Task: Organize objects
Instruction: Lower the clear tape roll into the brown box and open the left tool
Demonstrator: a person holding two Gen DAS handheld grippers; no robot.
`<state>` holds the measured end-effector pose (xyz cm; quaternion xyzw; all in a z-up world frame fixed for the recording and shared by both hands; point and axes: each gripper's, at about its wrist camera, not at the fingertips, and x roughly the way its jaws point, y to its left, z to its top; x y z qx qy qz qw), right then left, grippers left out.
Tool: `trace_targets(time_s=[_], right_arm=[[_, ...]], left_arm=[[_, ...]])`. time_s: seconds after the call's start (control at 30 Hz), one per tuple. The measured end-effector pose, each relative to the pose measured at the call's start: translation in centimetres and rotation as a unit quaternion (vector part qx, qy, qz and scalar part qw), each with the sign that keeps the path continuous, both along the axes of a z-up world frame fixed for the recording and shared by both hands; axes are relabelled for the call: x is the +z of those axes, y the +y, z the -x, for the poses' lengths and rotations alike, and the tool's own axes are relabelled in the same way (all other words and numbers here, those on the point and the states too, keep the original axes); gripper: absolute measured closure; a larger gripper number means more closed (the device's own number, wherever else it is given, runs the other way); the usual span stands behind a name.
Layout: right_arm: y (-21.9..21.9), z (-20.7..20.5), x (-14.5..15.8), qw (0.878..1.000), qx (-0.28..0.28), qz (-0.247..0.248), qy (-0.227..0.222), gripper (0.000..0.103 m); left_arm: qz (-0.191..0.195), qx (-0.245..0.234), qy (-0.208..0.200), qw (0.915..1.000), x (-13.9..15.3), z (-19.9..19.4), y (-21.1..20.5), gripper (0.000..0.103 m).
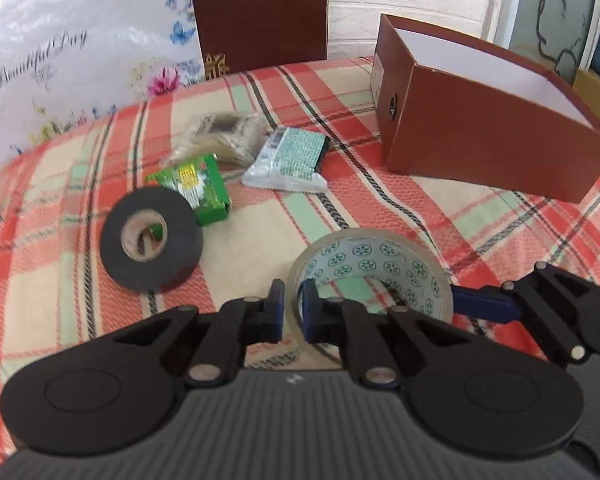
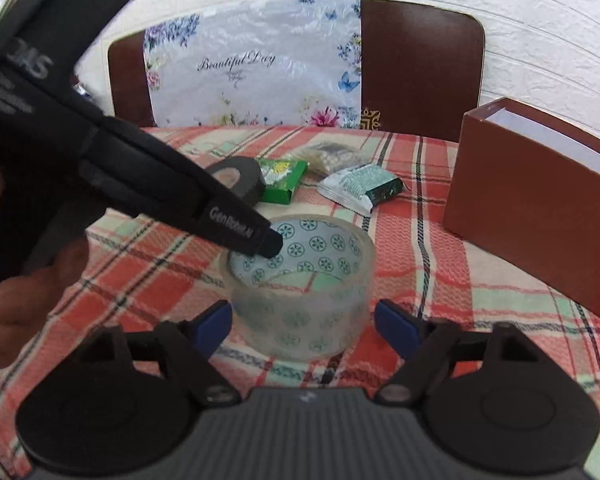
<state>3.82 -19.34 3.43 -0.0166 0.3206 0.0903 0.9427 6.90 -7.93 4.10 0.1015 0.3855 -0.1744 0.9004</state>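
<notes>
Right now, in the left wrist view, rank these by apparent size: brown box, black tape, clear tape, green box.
1. brown box
2. clear tape and black tape: look alike, and the clear roll is nearer the camera, so no ranking
3. green box

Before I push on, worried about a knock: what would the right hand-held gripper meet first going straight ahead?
Probably the clear tape roll, standing between the open right hand-held gripper fingers, untouched. The left hand-held gripper already pinches its far wall.
</notes>
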Motion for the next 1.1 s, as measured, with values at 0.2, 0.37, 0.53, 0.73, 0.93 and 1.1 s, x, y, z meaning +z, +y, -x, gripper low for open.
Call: trace_targets(time_s=[0.2, 0.37, 0.53, 0.73, 0.93, 1.1], right_arm=[[-1.3, 0.9, 2.6, 0.993, -0.046, 0.028, -0.102, 0.025], [-5.0, -0.2, 5.4, 0.969, -0.130, 0.070, -0.198, 0.025], [-9.7, -3.9, 5.8, 0.960, -0.186, 0.053, -0.204, 0.025], [-12.2, -6.5, 4.3, 0.962, -0.206, 0.026, -0.180, 0.021], [-12.6, -4.6, 3.8, 0.955, -0.225, -0.006, -0.194, 0.021], [-12.3, -2.6, 4.2, 0.953, -0.237, -0.018, -0.186, 0.020]], left_arm=[[0.056, -0.024, -0.062, 0.9962, 6.4, -0.9, -2.0, 0.092], [0.075, -0.071, -0.134, 0.9855, 10.4, -2.9, -8.1, 0.091], [0.066, -0.067, -0.140, 0.9856, 10.1, -6.7, -13.9, 0.081], [0.059, -0.043, -0.119, 0.9903, 8.6, -7.7, -14.7, 0.064], [0.042, -0.032, -0.106, 0.9930, 7.4, -6.3, -13.8, 0.064], [0.027, -0.023, -0.097, 0.9947, 7.2, -5.0, -13.0, 0.064]])
